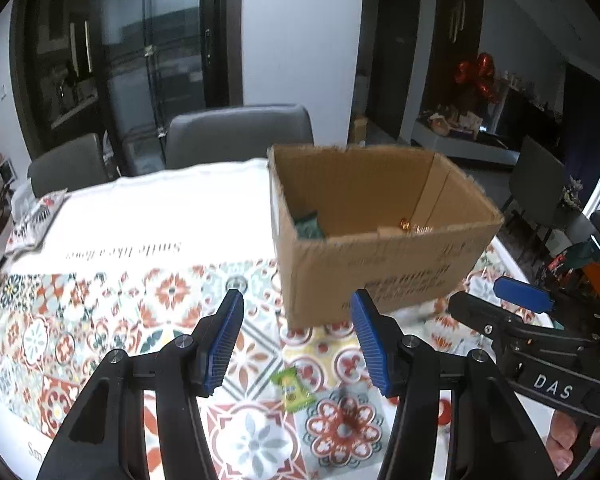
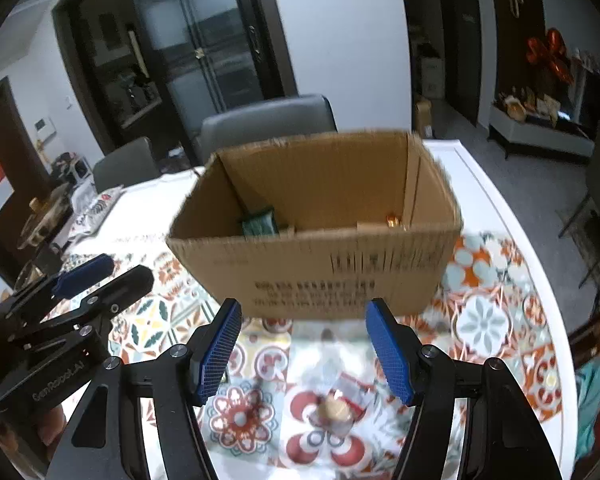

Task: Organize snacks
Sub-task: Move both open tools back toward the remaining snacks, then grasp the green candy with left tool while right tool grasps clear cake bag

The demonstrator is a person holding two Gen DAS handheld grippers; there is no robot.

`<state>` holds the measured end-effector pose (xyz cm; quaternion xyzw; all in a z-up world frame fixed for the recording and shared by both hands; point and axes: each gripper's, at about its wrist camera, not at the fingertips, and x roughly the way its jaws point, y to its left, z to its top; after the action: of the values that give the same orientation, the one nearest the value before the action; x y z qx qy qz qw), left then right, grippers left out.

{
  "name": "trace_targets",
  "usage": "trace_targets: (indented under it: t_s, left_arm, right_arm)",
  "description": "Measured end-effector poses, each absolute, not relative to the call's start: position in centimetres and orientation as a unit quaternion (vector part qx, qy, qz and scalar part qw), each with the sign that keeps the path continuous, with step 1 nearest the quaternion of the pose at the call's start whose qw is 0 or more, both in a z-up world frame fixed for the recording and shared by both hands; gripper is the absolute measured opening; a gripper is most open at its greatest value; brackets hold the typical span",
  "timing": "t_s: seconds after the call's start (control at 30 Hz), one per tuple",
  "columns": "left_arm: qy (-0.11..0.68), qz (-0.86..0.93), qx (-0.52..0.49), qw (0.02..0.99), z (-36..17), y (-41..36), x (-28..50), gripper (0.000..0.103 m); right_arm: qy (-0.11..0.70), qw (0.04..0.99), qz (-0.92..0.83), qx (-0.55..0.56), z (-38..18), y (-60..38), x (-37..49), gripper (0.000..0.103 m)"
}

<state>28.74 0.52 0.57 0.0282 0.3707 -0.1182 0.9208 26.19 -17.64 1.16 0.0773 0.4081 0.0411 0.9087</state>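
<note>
At nine o'clock of the left wrist view a patterned bag [image 1: 36, 216] is lying on the far edge of the desk [image 1: 148, 208], well apart from everything else. Nearer, the left tongs [image 1: 296, 338] are hovering released, jaws spread wide with nothing between them, and a green candy [image 1: 292, 390] is lying on the tiled cloth just below them, toward six o'clock. At one o'clock of those tongs the box [image 1: 376, 276] is standing open, already holding a green packet [image 1: 309, 224] in its left corner and something gold [image 1: 405, 224] by its right wall (too small to name).

Moving right, the right tongs [image 2: 304, 344] are also hanging released and empty, facing the near wall of the box. At six o'clock between their jaws a clear-wrapped round snack [image 2: 334, 410] is resting on the cloth, blurred.

The task is looking partly done: a couple of snacks are sitting in the box, while at least the candy and the wrapped snack are waiting on the desk. Each seems placed for the tongs above it to grasp and carry over the rim.
</note>
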Motion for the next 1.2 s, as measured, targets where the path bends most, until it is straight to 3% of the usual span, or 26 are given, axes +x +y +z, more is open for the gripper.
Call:
trace_targets:
  t_s: [0.63, 1.2]
  left_arm:
    - [0.439, -0.106, 0.031, 0.892, -8.1, 0.7, 27.4, 0.054]
    - [0.474, -0.104, 0.030, 0.874, -12.0, -0.1, 29.7, 0.054]
  right_arm:
    - [0.503, 0.858, -0.017, 0.104, -8.0, -17.7, 24.3, 0.064]
    - [0.532, 0.840, -0.025, 0.108, -11.0, -17.7, 25.0, 0.049]
